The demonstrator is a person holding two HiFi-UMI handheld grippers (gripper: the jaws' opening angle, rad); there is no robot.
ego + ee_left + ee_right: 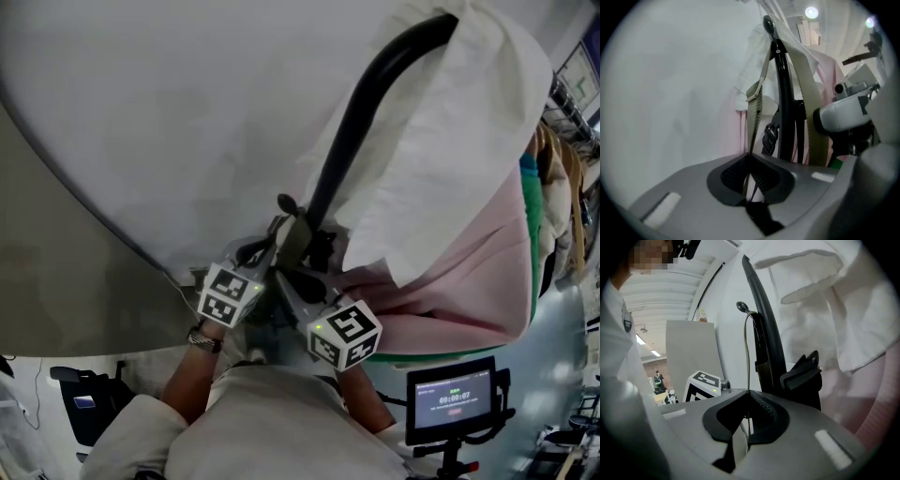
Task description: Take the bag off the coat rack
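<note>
White wall (141, 112) behind black rack (361, 112). Bag strap (757, 103) hangs on rack hook (741, 306). Left claw (749, 158) clamped tight on strap; right claw (747, 398) clamps strap too, close alongside.

The rack (349, 141) has its top hidden under a white coat (450, 131). Against the rack only straps (806, 103) of the bag (294, 242) show, not its body. Print on the screen (452, 398) below the rack is unreadably small.

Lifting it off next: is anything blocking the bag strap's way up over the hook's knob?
Nothing visible. The left claw and right claw pinch the strap, looped over the knob; above it is bare. The white garment hangs aside.
</note>
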